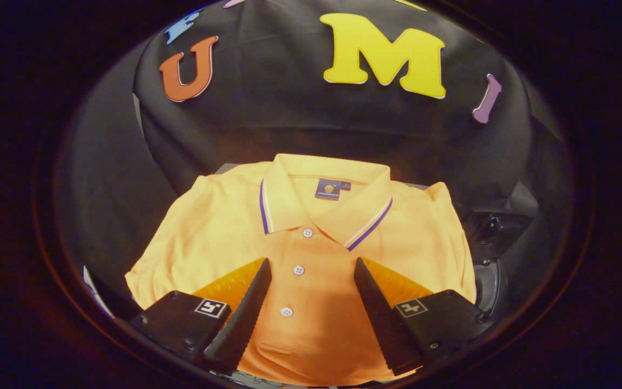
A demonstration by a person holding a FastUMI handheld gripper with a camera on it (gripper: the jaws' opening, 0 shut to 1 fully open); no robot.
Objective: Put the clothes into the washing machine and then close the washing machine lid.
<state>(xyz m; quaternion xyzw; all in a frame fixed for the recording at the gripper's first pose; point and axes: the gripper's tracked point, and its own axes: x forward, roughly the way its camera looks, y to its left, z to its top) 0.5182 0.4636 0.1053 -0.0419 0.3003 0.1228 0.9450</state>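
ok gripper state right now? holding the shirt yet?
Gripper: open, holding nothing. Its fingers are spread over the button placket of the folded orange polo shirt, one on each side, not pressing on it.

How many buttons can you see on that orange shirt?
3, in a row down the polo shirt placket: one just below the collar, one and one between the open gripper's fingers. Lower ones may be hidden.

neck label (328, 189) inside polo shirt (311, 254) collar too small to read, square coded markers on open jaws
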